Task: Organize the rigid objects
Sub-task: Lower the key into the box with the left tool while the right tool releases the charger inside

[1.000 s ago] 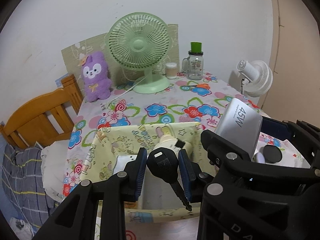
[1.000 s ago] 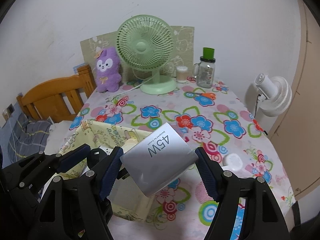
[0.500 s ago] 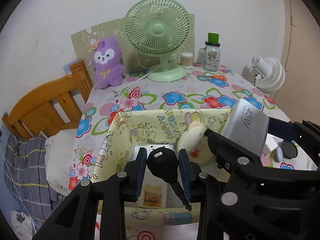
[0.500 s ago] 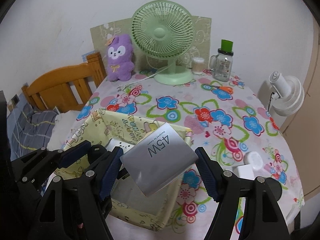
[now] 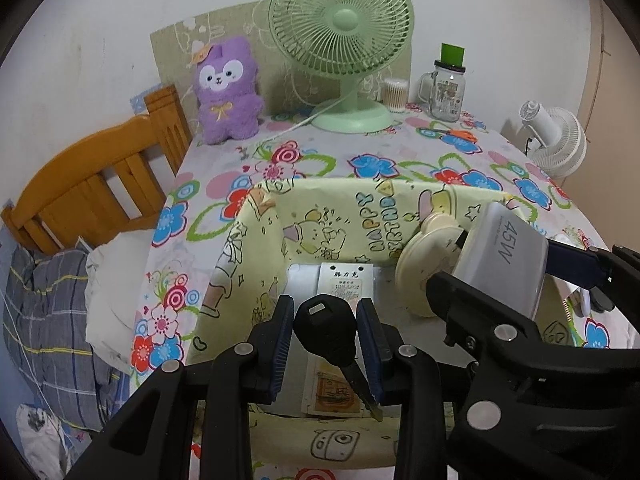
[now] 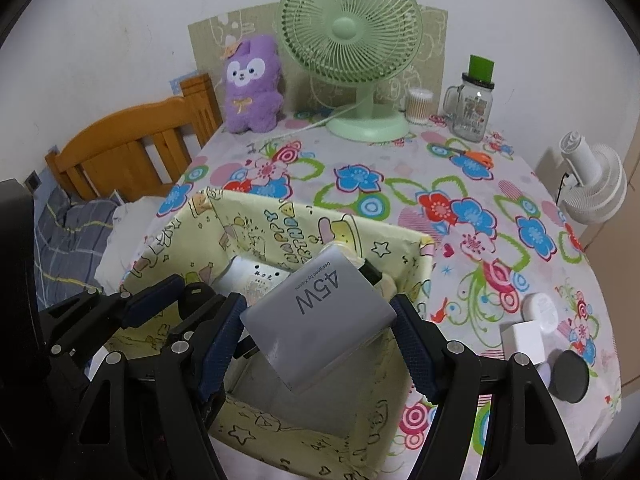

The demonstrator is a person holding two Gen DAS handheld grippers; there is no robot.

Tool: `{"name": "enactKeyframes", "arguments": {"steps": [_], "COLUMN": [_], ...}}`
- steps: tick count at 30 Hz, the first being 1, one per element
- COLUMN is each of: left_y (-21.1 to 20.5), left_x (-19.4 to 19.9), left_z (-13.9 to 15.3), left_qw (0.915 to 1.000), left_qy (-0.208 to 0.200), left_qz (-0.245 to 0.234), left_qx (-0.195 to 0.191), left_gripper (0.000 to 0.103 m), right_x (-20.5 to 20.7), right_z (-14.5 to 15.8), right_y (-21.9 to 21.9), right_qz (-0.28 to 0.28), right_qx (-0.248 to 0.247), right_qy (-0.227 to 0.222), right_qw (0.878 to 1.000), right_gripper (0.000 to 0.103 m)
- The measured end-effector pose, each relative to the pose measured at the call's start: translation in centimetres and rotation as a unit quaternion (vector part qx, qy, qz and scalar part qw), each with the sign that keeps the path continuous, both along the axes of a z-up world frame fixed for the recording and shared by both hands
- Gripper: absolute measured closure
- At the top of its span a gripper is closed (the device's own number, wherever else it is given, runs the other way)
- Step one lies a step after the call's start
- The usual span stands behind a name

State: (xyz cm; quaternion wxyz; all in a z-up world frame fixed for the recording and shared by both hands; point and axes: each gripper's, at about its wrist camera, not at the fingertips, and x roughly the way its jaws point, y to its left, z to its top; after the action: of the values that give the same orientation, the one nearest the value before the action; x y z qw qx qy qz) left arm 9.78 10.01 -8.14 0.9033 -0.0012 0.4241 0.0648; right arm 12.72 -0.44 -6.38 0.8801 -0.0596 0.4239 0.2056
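Now we have both hand-held tools poised over the pale yellow cartoon-printed fabric storage box (image 5: 344,216), which looms far larger in both wrist views than it did a second ago; then it sat lower and smaller, with more flowered tablecloth (image 6: 472,208) showing around it. We read that as both hands having come forward and down toward the box together.

Our left gripper (image 5: 326,334) is clamped narrow on a black-headed key (image 5: 325,324), its metal blade slanting down past the right pad; the grip looks the same as before. Beneath the key, on the box floor, lies a white printed card or packet (image 5: 346,280), and a cream round clip-on gadget (image 5: 426,264) leans against the box's right inner wall.

Our right gripper (image 6: 318,344) holds a silver-grey rectangular "45W" power adapter (image 6: 320,312) at a medium opening, pads pressed on its two sides, the block tilted and hanging above the box's right half, in front of the cream gadget.

For the task, we judge the carry nearly done: both rigid items sit above the box mouth, and releasing them inside looks like the step at hand. Right of the box, still on the cloth, we see a white cube charger (image 6: 524,340), a small white round case (image 6: 540,308) and a black round cap (image 6: 570,378), so more sorting likely remains.
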Motion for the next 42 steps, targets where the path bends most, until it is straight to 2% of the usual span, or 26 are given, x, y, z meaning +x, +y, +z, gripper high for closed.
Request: {"name": "enactKeyframes", "arguments": {"steps": [5, 11, 13, 15, 17, 21, 37, 42], "left_y": [0.1, 0.1, 0.0, 0.1, 0.0, 0.0, -1.6, -2.5], "left_x": [0.2, 0.2, 0.2, 0.2, 0.0, -0.3, -2.3, -2.8], "left_z": [-0.5, -0.5, -0.5, -0.6, -0.5, -0.3, 1.8, 2.4], "left_qw": [1.0000, 1.0000, 0.9999, 0.9999, 0.9999, 0.9999, 0.9994, 0.9990], "left_qy": [0.002, 0.003, 0.003, 0.006, 0.004, 0.005, -0.024, -0.032], "left_qz": [0.000, -0.008, -0.011, -0.010, -0.013, -0.012, -0.025, -0.030], "left_qx": [0.006, 0.005, 0.006, 0.006, 0.008, 0.006, -0.001, -0.004], "left_gripper": [0.070, 0.067, 0.061, 0.040, 0.039, 0.030, 0.015, 0.014], "right_x": [0.5, 0.6, 0.6, 0.7, 0.7, 0.5, -1.4, -2.0], "right_z": [-0.9, -0.9, -0.9, -0.9, -1.0, -1.0, 1.1, 1.8], "right_y": [0.4, 0.5, 0.5, 0.5, 0.6, 0.7, -0.7, -1.5], "right_qz": [0.000, -0.001, 0.000, 0.001, 0.003, 0.006, 0.004, 0.000], "right_qx": [-0.002, -0.004, -0.005, -0.006, -0.013, -0.017, -0.005, -0.002], "right_qy": [0.016, 0.013, 0.013, 0.011, 0.010, 0.008, -0.023, -0.030], "right_qw": [1.000, 1.000, 1.000, 1.000, 1.000, 1.000, 1.000, 1.000], "right_gripper": [0.028, 0.027, 0.027, 0.027, 0.027, 0.026, 0.015, 0.012]}}
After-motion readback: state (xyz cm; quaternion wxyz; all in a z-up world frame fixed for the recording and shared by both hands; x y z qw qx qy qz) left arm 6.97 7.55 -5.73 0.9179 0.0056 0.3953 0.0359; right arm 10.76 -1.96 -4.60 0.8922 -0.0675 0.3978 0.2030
